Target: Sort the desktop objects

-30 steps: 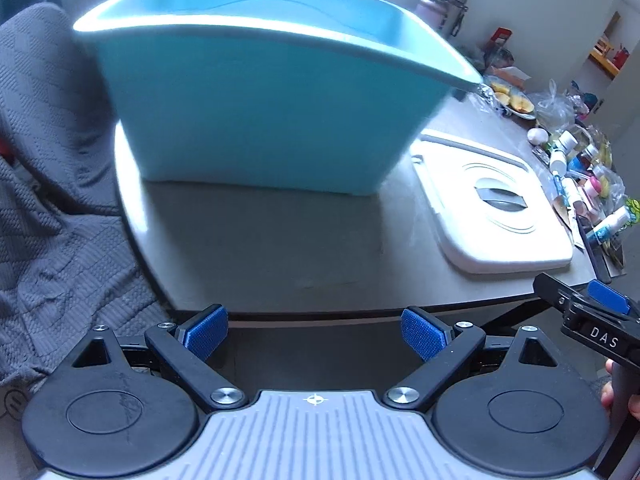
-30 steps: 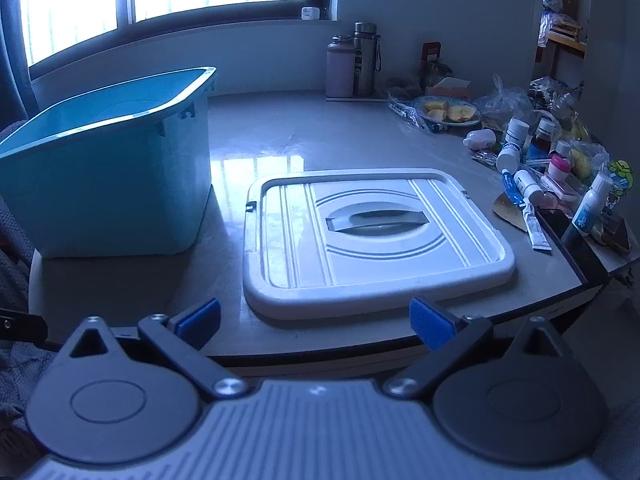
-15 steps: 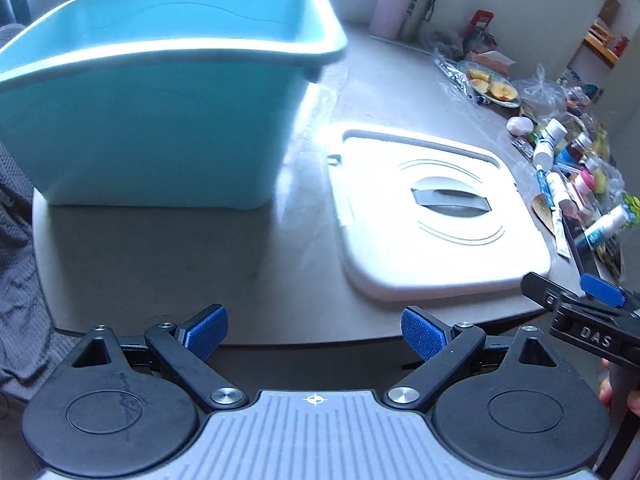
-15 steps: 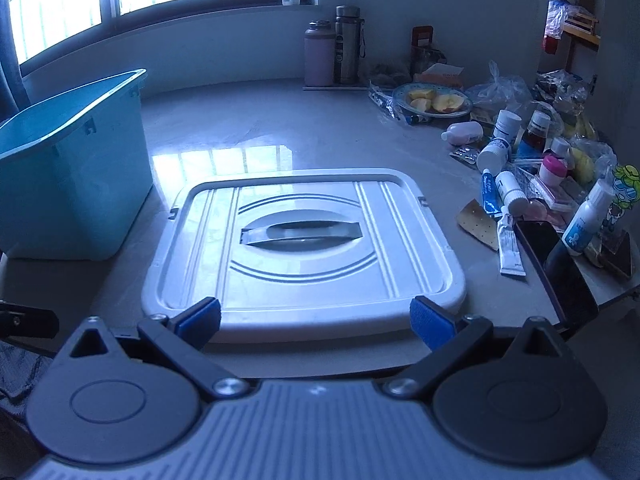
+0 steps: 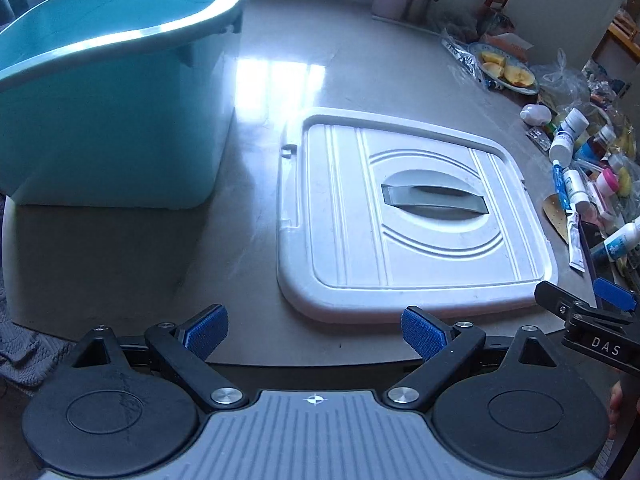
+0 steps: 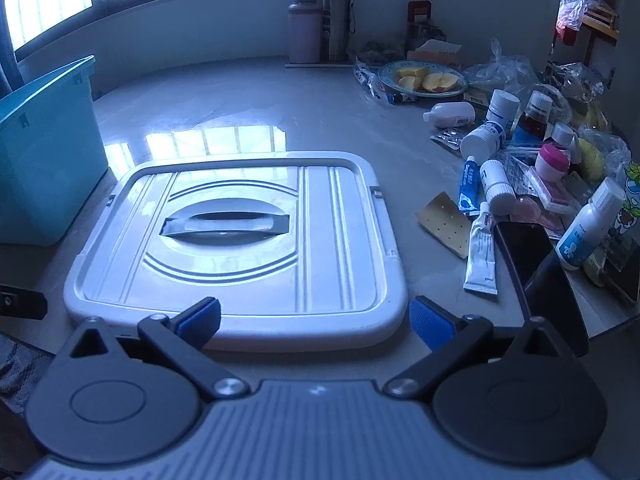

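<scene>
A teal storage bin (image 5: 108,112) stands open at the table's left; it also shows in the right wrist view (image 6: 44,152). Its white lid (image 5: 404,216) lies flat beside it, handle up, and shows in the right wrist view (image 6: 236,240). Several bottles, tubes and jars (image 6: 504,168) are heaped at the right. My left gripper (image 5: 316,330) is open and empty at the table's near edge, left of the lid's front. My right gripper (image 6: 316,318) is open and empty over the lid's near rim; it also appears in the left wrist view (image 5: 588,312).
A plate of fruit slices (image 6: 424,78) and two flasks (image 6: 320,24) stand at the back. A black phone (image 6: 524,248) lies at the right front edge. Plastic bags (image 6: 504,68) sit behind the bottles. Grey cloth (image 5: 20,344) hangs at the left.
Both grippers have swung to the right: the bin has slid toward the left of each view and the lid and clutter have come closer. Both stay open.
</scene>
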`<act>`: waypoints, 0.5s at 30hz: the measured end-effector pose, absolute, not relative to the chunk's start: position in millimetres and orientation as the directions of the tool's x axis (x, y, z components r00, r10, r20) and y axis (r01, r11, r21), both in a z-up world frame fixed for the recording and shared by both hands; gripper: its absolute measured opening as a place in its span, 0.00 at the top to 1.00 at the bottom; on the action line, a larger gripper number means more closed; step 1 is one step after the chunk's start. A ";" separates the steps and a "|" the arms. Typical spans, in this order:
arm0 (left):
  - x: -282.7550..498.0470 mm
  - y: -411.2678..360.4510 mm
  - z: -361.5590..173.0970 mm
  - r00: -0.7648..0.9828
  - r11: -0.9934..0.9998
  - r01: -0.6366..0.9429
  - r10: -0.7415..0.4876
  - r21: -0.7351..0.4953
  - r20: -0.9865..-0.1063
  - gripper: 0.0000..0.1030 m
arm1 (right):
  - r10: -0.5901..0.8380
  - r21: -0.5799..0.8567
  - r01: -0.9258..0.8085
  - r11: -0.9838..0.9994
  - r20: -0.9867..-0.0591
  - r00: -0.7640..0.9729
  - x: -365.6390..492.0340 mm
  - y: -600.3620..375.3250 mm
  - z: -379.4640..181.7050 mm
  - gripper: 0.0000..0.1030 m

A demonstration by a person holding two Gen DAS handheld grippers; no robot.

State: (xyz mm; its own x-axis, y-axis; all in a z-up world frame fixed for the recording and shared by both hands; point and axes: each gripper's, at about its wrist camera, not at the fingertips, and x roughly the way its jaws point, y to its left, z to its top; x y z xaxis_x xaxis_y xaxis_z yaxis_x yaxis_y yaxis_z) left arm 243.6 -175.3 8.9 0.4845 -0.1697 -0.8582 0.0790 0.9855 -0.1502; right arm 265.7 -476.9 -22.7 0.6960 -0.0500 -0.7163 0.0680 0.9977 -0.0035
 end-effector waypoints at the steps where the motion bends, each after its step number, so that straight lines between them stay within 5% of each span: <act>1: 247.1 -177.1 8.2 0.482 0.987 0.076 -0.162 -0.143 -0.861 0.08 | -0.048 -0.001 0.068 0.998 -0.718 0.695 267.7 -480.4 -23.4 0.02; 15: 293.6 -202.4 -3.7 0.425 0.998 0.004 -0.064 -0.069 -0.903 0.08 | -0.008 0.025 0.040 0.999 -0.747 0.664 301.8 -512.8 -38.1 0.02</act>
